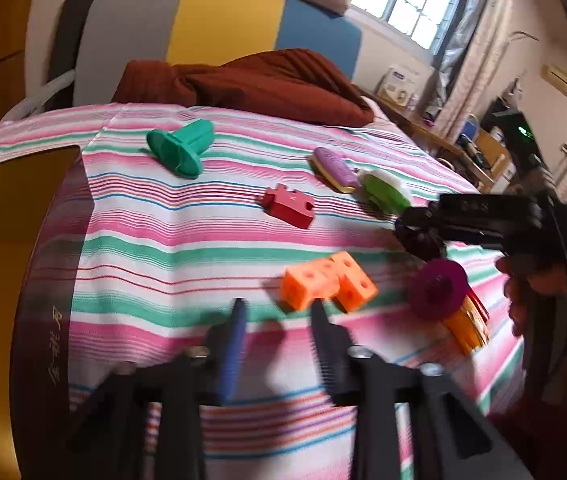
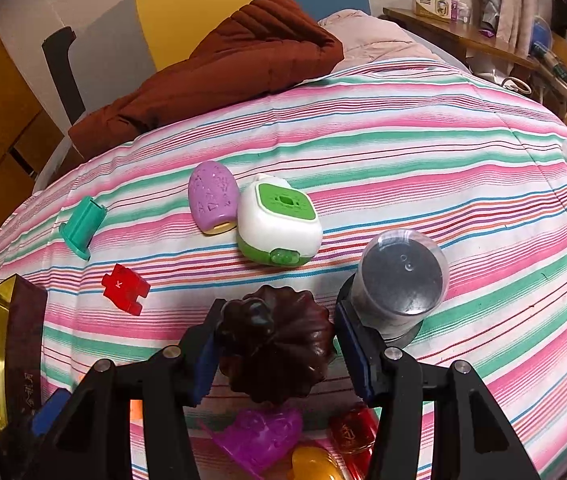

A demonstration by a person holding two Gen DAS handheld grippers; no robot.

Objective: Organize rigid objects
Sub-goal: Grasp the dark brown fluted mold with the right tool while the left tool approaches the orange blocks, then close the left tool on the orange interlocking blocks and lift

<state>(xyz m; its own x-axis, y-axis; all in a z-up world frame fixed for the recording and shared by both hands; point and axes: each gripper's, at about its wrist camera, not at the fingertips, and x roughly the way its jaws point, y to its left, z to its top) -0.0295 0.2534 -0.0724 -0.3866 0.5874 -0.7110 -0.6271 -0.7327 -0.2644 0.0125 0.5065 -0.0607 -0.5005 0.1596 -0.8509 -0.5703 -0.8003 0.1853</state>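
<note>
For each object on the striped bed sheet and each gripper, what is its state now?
left gripper: open, holding nothing
right gripper: shut on dark ridged piece
orange cube block: loose, just ahead of left gripper
green flanged piece: lying on its side
red puzzle block: lying flat
clear-capped cylinder: tilted

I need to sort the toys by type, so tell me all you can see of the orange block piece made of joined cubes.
The orange plastic cube block looks like several small cubes snapped together into a bent, L-like shape, each face with a round hole. It looks rigid and matte, slightly blurred here. It lies flat on the striped bedsheet, just ahead of the left gripper, whose open jaws are empty; whether one finger touches it is unclear.
</note>
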